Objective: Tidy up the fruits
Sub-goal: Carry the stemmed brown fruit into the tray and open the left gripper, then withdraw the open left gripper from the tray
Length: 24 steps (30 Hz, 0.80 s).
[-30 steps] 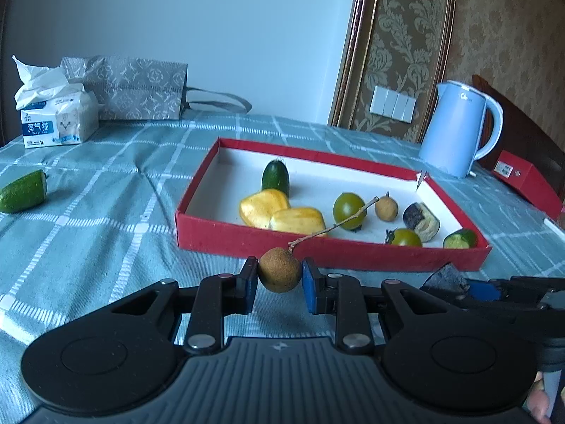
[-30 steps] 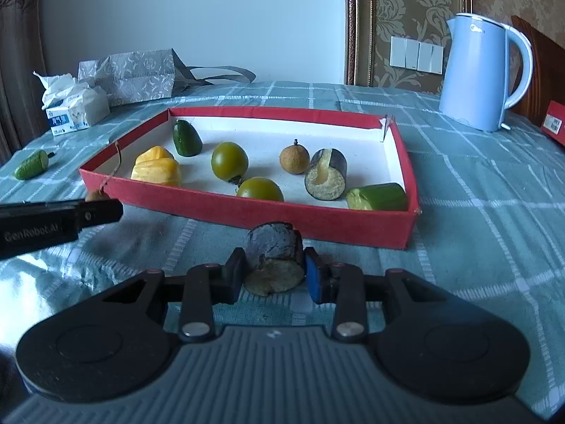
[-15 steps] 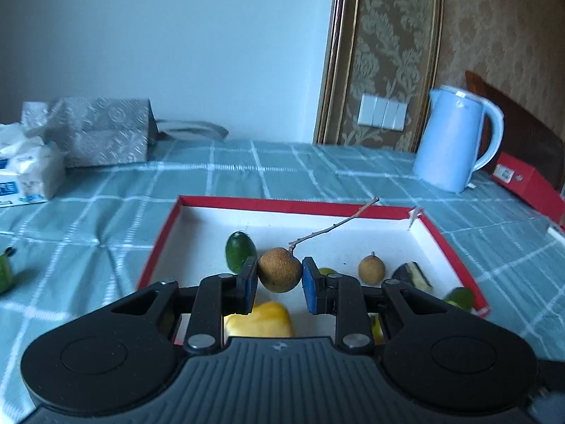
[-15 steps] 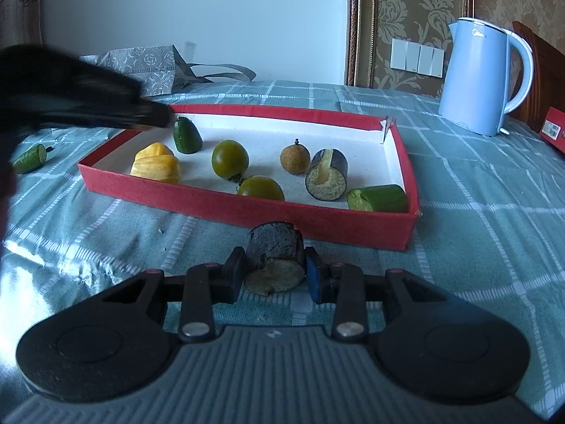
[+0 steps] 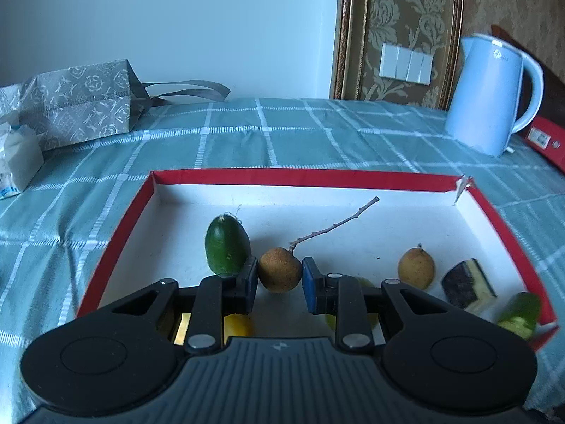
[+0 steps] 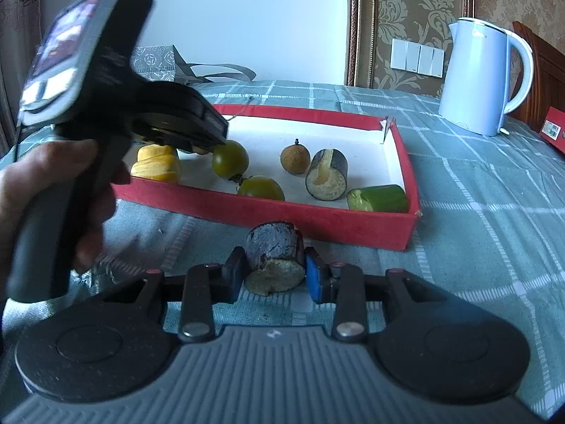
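**A:** Low in the centre of the left wrist frame, the left gripper (image 5: 279, 275) is sitting over the red tray (image 5: 282, 176) with the stemmed longan (image 5: 279, 274) between its pads. Is it gripping?

**B:** I'm seeing the left pad touching the fruit and a sliver of gap at the blue right pad, so the fingers are looking slightly parted, letting go or barely pinching. I can't tell whether the fruit is resting on the tray floor.

**A:** How is it likely handling?

**B:** Light, I'm guessing, with a thin brittle shell and a round shape that rolls. The twig is pointing toward the upper right and could snag. Taking it across the widest part is looking safest.

**A:** And the right gripper (image 6: 274, 272)?

**B:** Lower centre of the right wrist frame, it's closing on the dark eggplant chunk (image 6: 275, 254) across its curved skin, outside the tray, near its front wall. The chunk is probably spongy, its skin slick, so moderate pressure is making sense.

**A:** Neighbours?

**B:** A green cucumber piece (image 5: 226, 243) is standing just left of the longan, and another longan (image 5: 416, 268) is lying toward the right.
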{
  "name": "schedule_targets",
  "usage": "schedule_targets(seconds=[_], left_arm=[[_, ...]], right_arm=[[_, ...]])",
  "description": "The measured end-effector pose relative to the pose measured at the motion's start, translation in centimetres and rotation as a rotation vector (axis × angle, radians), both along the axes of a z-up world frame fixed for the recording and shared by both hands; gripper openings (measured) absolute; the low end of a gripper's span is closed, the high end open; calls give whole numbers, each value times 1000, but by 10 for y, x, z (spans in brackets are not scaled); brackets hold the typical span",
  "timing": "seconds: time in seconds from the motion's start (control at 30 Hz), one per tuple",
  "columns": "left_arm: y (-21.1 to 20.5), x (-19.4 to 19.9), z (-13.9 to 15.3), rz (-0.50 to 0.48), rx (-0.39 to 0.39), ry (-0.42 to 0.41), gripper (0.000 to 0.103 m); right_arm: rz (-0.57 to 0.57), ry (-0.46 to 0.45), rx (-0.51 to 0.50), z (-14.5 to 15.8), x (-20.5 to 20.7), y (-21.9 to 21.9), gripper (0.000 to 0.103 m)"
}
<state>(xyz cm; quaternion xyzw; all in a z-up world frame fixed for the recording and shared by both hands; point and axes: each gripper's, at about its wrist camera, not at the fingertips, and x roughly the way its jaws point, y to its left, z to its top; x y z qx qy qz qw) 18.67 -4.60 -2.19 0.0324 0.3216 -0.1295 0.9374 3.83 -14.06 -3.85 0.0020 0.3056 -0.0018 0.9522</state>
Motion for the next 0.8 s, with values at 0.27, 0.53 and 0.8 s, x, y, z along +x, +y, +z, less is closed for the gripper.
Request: schedule_targets(seconds=[0.27,0.53,0.8], left_arm=[[-4,8,-2,17,15,-28,32],[-6,-4,0,35,44,-107,81],[9,-21,9,76,13,-138,81]], right_arm=[[0,0,0,0,0,0,34],[0,0,0,0,0,0,34],[1,0,-3,0,0,0,34]])
